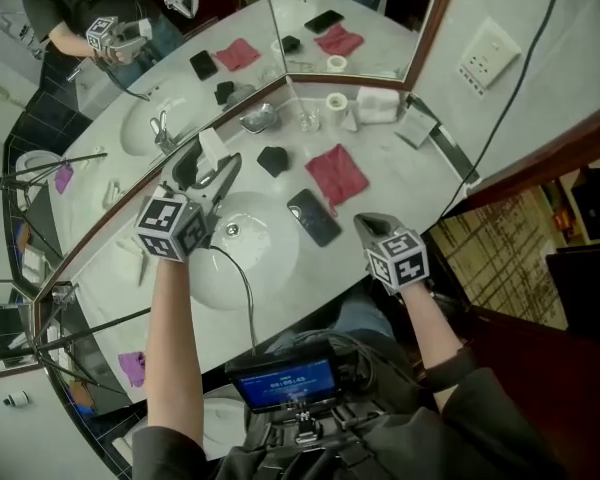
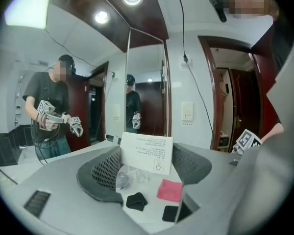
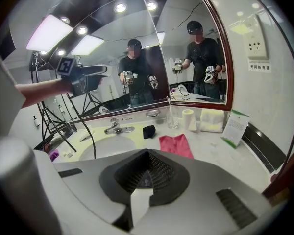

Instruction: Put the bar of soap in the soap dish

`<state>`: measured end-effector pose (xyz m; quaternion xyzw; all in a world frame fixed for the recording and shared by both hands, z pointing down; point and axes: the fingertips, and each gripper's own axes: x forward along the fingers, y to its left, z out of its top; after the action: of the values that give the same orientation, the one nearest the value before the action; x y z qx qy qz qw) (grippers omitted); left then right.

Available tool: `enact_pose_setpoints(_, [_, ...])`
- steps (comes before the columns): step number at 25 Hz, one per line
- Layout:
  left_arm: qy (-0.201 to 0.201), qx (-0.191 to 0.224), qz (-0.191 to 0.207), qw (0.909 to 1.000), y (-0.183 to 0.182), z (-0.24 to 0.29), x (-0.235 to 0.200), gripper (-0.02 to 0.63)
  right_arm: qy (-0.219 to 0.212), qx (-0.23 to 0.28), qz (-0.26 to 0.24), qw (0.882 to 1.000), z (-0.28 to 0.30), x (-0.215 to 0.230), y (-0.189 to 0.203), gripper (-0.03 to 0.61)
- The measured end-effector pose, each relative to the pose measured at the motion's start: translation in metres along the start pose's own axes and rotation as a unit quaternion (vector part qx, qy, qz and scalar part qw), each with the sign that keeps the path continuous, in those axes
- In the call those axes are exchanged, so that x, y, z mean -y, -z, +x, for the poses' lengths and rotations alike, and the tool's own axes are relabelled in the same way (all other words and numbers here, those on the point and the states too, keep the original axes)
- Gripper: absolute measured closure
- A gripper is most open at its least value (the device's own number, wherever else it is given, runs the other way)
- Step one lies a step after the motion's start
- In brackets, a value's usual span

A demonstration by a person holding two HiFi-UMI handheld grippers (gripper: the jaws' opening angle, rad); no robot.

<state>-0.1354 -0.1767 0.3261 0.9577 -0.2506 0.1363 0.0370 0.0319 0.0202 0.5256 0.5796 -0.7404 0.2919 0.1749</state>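
Note:
My left gripper (image 1: pixel 209 168) hangs above the back rim of the sink, shut on a white bar of soap in a printed wrapper (image 1: pixel 211 148). In the left gripper view the soap (image 2: pixel 147 148) fills the space between the two black pads of the left gripper (image 2: pixel 146 161). The silvery soap dish (image 1: pixel 259 119) stands by the mirror, beyond and to the right of the soap; I also see the dish (image 2: pixel 121 180) below the jaws. My right gripper (image 1: pixel 371 227) is shut and empty, raised over the counter's front right.
On the white counter lie a black phone (image 1: pixel 313 217), a red cloth (image 1: pixel 337 174) and a small black object (image 1: pixel 272 160). A glass (image 1: pixel 308 120), a paper roll (image 1: pixel 336 101) and a folded towel (image 1: pixel 378 105) stand in the mirror corner. The faucet (image 1: pixel 162 131) rises behind the basin (image 1: pixel 260 258).

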Motion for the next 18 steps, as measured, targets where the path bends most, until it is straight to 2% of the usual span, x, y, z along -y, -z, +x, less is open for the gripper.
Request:
enact_pose_setpoints(2, [-0.015, 0.02, -0.014, 0.9996, 0.001, -0.016, 0.002, 0.284, 0.001, 0.005, -0.004, 1.0, -0.001, 0.001, -0.005, 0.569])
enact_pose_setpoints(5, [-0.018, 0.021, -0.009, 0.9996, 0.007, -0.026, 0.014, 0.282, 0.005, 0.013, -0.004, 1.0, -0.003, 0.006, -0.013, 0.569])
enact_pose_setpoints(13, [0.034, -0.026, 0.033, 0.9985, 0.037, 0.005, 0.061, 0.282, 0.031, 0.02, 0.01, 0.999, -0.01, 0.027, -0.01, 0.569])
enact_pose_setpoints(18, [0.051, -0.071, 0.05, 0.9949, 0.069, 0.036, 0.078, 0.284, 0.043, 0.025, 0.014, 0.999, -0.014, 0.041, -0.011, 0.569])
